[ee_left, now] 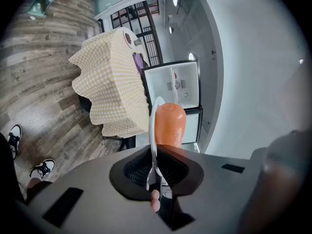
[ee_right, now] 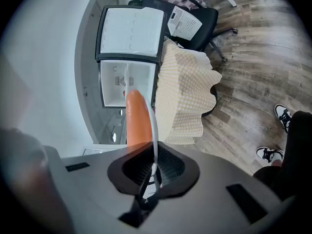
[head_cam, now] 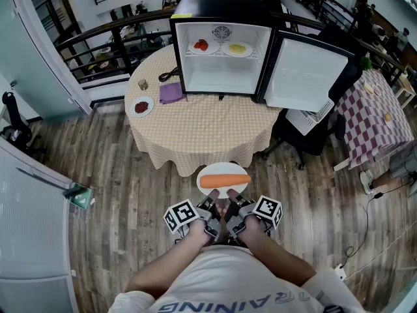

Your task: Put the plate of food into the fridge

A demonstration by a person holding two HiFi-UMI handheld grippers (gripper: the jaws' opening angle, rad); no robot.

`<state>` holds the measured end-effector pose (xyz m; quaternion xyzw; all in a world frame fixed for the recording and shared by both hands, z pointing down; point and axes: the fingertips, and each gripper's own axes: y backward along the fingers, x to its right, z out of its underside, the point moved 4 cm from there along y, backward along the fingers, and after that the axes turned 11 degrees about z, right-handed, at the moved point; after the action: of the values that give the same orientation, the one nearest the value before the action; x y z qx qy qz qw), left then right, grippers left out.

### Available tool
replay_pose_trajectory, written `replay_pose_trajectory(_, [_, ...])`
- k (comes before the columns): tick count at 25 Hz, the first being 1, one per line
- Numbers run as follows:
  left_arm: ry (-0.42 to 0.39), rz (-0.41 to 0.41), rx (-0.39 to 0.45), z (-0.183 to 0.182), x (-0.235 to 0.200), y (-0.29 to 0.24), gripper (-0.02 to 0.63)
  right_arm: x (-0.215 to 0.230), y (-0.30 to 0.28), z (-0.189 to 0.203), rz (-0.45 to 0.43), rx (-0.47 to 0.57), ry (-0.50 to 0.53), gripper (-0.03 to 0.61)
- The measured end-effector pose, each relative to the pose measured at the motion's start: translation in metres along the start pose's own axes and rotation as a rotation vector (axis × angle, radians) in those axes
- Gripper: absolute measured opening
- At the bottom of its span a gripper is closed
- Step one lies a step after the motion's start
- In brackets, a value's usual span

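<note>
Seen from the head view, the task looks under way but far from done; the white plate (head_cam: pixel 225 168), carrying a long orange carrot (head_cam: pixel 225 181), is held in the air at lower centre of the frame, over the wood floor and short of the round table (head_cam: pixel 202 126); the small black fridge (head_cam: pixel 225 44) stands on that table at upper centre, its door (head_cam: pixel 306 74) swung open to the right, two plates already on its upper shelf; the lower space looks free. What remains, as I judge it, is carrying the plate forward and setting it inside.

The left gripper (head_cam: pixel 217 208) and right gripper (head_cam: pixel 233 208) sit side by side at the plate's near edge; in the left gripper view the jaws are nearly closed, pinching the thin plate rim (ee_left: pixel 155 126), carrot (ee_left: pixel 168 126) beyond; the right gripper view shows the same narrow pinch on the rim (ee_right: pixel 154 130).
</note>
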<state>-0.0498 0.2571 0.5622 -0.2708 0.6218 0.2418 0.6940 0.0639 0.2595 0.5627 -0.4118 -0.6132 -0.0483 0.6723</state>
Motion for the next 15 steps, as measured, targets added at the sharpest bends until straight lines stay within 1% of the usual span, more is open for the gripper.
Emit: replay_pose_trajectory(15, [-0.022,0.001,0.0,-0.0002,0.002,0.0009,0.037,-0.0013,0.0001,0.0009,-0.007,-0.006,0.004,0.034])
